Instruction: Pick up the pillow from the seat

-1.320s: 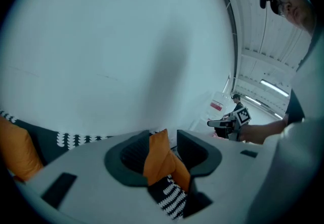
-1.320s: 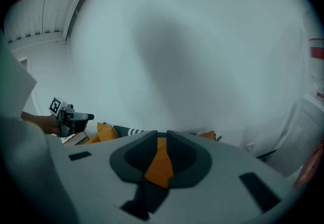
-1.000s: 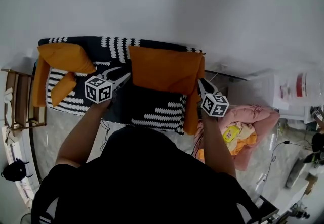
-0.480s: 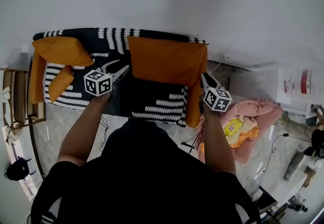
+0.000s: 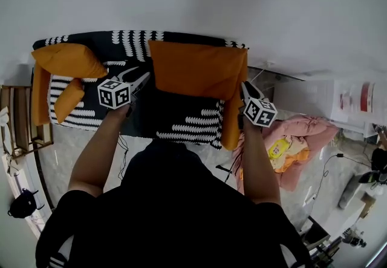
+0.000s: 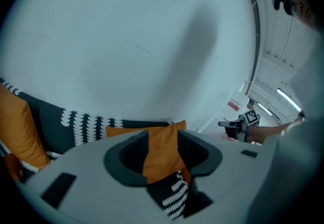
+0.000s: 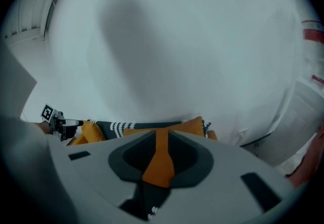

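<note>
— Left claw is open halfway, and the big square orange cloth pillow shows in its gap, not squeezed.
— And the right claw?
— Nearly closed. It has just been opening a little, with nothing pinched. That pillow leans on the black-and-white sofa seat, between both claws.
— So open the right one wider, push both onto the pillow's sides, then squeeze and lift together.
</note>
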